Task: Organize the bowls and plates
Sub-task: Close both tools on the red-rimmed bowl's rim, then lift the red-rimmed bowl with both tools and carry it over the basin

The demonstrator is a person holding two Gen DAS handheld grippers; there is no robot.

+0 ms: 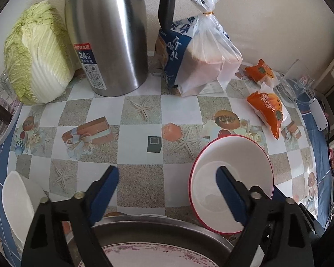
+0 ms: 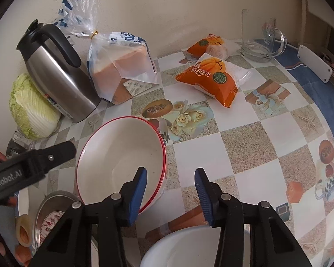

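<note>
The checked table point(image 2: 251, 138) spreads under everything; on it the red-rimmed bowl point(image 2: 120, 155) tilts, just in front of the steel kettle point(image 2: 58, 73) and propped on the metal tray point(image 1: 158, 231) beside it; my right claw point(image 2: 171, 191) straddles the bowl's near wall, blue pads not yet pressing; my left claw point(image 1: 167, 191) stands apart, one finger inside the bowl; I judge this the grasping step; next, squeeze firmly on the rim and lift without tipping it.

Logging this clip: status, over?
Right gripper jaws straddle red-rimmed white bowl wall, not clamped. Left gripper open above metal tray. Nothing blocking.
</note>
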